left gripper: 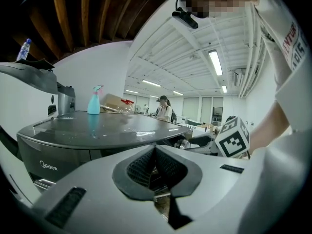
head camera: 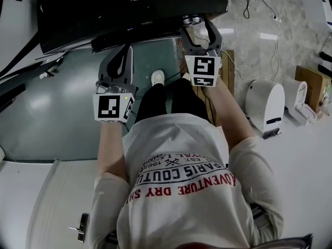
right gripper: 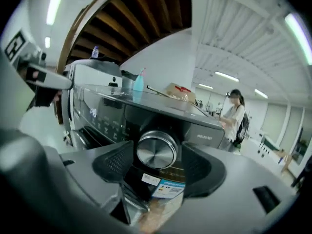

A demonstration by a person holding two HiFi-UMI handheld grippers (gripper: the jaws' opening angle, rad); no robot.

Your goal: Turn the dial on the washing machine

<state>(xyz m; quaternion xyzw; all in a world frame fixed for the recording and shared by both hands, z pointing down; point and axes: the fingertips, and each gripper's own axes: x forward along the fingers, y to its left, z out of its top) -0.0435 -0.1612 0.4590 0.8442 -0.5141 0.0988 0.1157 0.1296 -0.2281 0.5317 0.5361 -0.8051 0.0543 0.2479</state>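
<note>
Okay so the round, brushed-chrome dial [right gripper: 157, 150] sits on the front control panel of the dark grey washing machine [right gripper: 105, 112], right of the lit display. It's framed between the spread jaws of the right gripper [right gripper: 158, 164], and neither pad looks like it's pressing on the dial yet.

My guess on handling: it's rigid, fixed to the panel and only spins on its own axis, so weight doesn't matter. That polished metal looks slippery though. I'd pinch the rim on opposite sides, squarely, and roll the wrist instead of pulling.

The left gripper [left gripper: 155, 165] has its jaws pressed together on nothing and hangs beside the machine.

View differences: only the right gripper view shows the dial's face and the gaps either side. The head view just catches a chrome glint [head camera: 192, 19] past the right gripper's tips, under the machine's edge. The left gripper view gives the flat lid with a light blue spray bottle [left gripper: 93, 100] standing on it.
</note>
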